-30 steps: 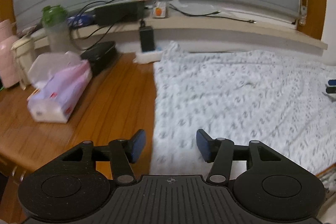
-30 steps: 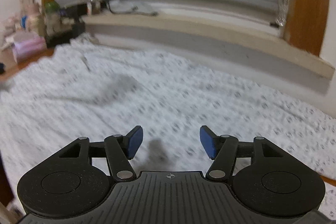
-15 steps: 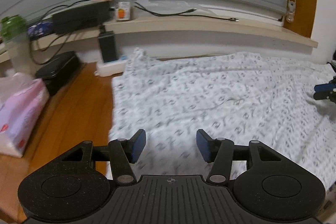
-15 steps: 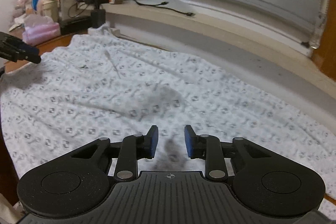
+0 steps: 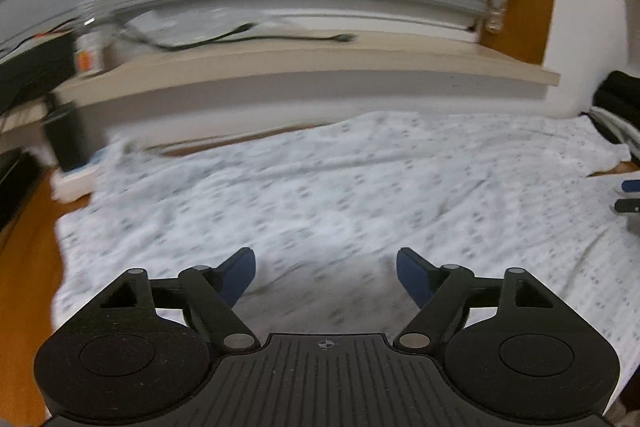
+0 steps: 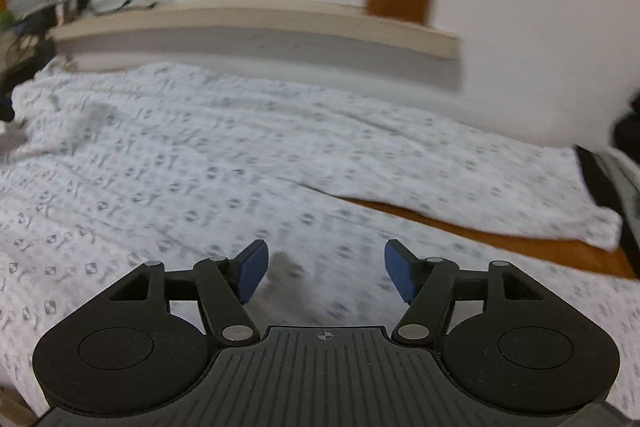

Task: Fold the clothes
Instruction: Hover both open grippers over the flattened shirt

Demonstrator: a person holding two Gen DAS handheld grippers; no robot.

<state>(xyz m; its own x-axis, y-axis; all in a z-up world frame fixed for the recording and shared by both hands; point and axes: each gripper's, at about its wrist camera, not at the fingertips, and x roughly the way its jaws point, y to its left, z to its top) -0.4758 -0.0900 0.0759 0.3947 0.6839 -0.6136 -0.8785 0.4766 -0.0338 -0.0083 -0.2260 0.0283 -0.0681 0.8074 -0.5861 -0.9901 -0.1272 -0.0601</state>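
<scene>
A white garment with a small grey print (image 5: 340,195) lies spread flat on a wooden table, filling the middle of both views (image 6: 240,163). My left gripper (image 5: 326,273) is open and empty just above the cloth near its front edge. My right gripper (image 6: 325,273) is open and empty above the cloth; one part of the garment (image 6: 500,195) stretches off to the right with a strip of bare wood before it. The right gripper's blue fingertips (image 5: 630,193) show at the right edge of the left wrist view. Both views are motion-blurred.
A pale window ledge (image 5: 320,63) with a black cable (image 5: 224,37) and a small jar (image 5: 90,47) runs behind the table. A black charger (image 5: 66,131) stands at the back left. Bare wooden tabletop (image 5: 28,259) lies left of the cloth. Dark objects (image 6: 624,163) sit at the far right.
Both grippers have swung to the right over the garment. The right gripper, nearly closed half a second ago, has opened wide again. The left gripper has stayed open.
</scene>
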